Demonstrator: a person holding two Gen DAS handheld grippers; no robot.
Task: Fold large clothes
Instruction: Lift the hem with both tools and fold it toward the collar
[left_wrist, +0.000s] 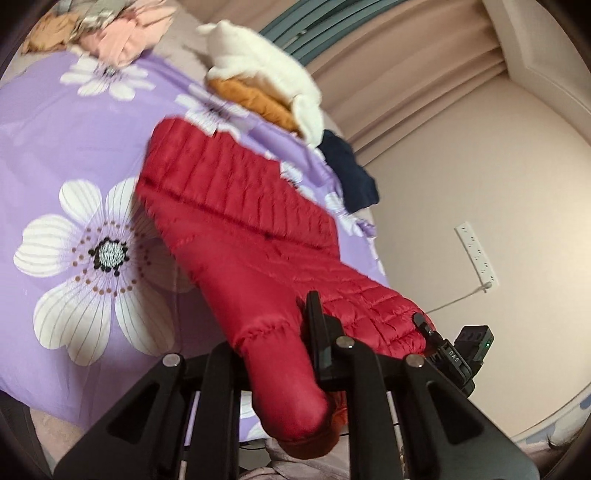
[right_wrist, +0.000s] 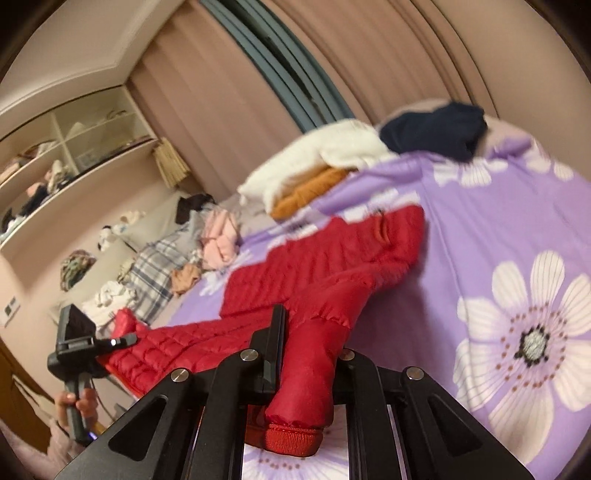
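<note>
Red jacket (left_wrist: 236, 221) stretches lengthwise away across bed (left_wrist: 55, 147)

bed (right_wrist: 480, 229) in purple floral cover, with red jacket (right_wrist: 325, 258), scattered clothes piles (right_wrist: 314, 166)

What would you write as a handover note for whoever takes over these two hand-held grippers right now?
Left hand-held gripper: shut on a sleeve of the red puffer jacket.
Right hand-held gripper: shut on the jacket's other sleeve, near the ribbed cuff.
Jacket: sleeve ends are raised in the grippers, while the body trails down onto the purple flowered bedspread.
Other clothes: the white and mustard pile and a navy garment sit at the bed's far edge.
Done: both sleeves gripped.
Left: no fold is visible yet; lay the jacket flat, fold sleeves in, then fold the body.
</note>
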